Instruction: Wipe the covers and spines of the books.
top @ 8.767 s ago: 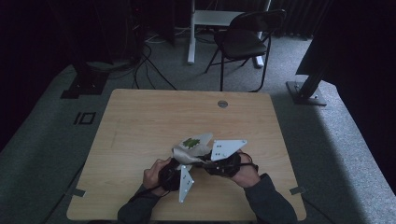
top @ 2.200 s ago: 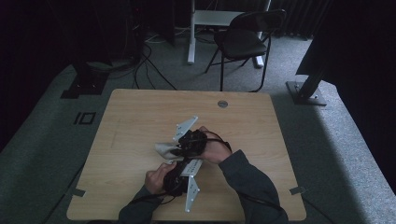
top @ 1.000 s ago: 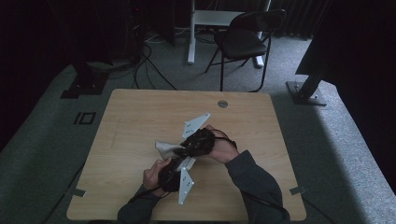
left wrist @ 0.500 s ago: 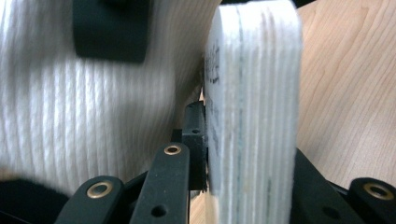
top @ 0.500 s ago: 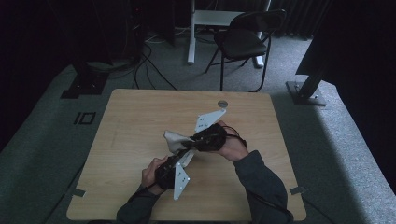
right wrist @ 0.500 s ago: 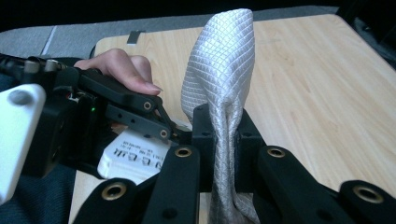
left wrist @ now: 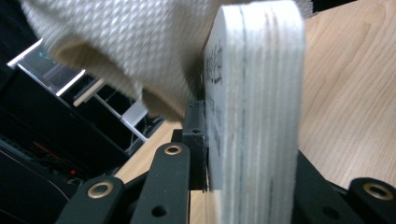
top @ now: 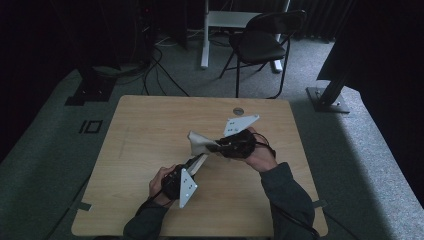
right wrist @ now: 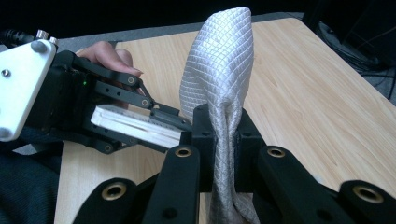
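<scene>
Scene: a wooden desk [top: 150, 130] seen from above in a dim room; a person's forearms enter from the bottom edge of the high view.
Left gripper [top: 192, 165]: lower centre of the high view, held by the left hand [top: 161, 183], its grey plate [top: 187, 187] facing the camera and its jaws aimed toward the upper right.
Left jaws: clamped on a pale layered board [left wrist: 254, 107]; in the left gripper view the board stands on edge between the black jaws, its stacked plies facing the camera. In the right gripper view the same board [right wrist: 135, 125] lies as a flat white slab at centre left of the frame.
Right gripper [top: 220, 146]: just right of centre in the high view, held by the right hand [top: 260, 155], jaws pointing left.
Right jaws: drawn together on a white woven cloth [right wrist: 219, 74]; in the right gripper view the cloth is pinched into a narrow fold between the pads, balloons upward above them and hangs down below.
Cloth, position: centre of the high view [top: 199, 142], lifted off the desk, between the two grippers; in the left gripper view it drapes across the upper left [left wrist: 126, 42], just beside the board's top edge.
Contact of cloth and board: cannot be told.
Background: a dark chair [top: 260, 42] beyond the desk's far edge, at the top of the high view.
</scene>
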Demonstrator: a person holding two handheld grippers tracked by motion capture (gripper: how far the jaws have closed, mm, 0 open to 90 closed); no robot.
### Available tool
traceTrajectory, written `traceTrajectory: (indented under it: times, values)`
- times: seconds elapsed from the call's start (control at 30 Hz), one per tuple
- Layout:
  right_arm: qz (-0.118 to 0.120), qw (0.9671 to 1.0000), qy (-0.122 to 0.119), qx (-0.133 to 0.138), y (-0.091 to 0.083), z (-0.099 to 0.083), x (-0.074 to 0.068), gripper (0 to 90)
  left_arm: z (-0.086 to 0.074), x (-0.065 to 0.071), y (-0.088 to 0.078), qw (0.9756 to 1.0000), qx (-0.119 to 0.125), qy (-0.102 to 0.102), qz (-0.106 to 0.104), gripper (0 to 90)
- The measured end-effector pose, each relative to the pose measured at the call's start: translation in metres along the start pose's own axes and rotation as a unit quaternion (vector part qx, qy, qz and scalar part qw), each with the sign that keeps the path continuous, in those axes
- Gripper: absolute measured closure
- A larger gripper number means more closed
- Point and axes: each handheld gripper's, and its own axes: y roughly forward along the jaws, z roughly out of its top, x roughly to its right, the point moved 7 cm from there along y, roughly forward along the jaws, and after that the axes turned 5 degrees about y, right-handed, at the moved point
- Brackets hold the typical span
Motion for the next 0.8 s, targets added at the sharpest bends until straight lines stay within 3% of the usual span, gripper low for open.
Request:
traceTrajectory:
  times: [0.57,0.8]
  values:
    - [-0.015,0.9995,0.025,0.013,-0.012,-0.014,0.01,83.2,-0.006,-0.011,0.0,0.9982,0.008,-0.058,-0.01,78.3]
    - [-0.036,0.998,0.05,0.017,-0.02,-0.028,0.021,83.1,-0.009,-0.014,0.001,0.9968,0.009,-0.078,-0.016,78.3]
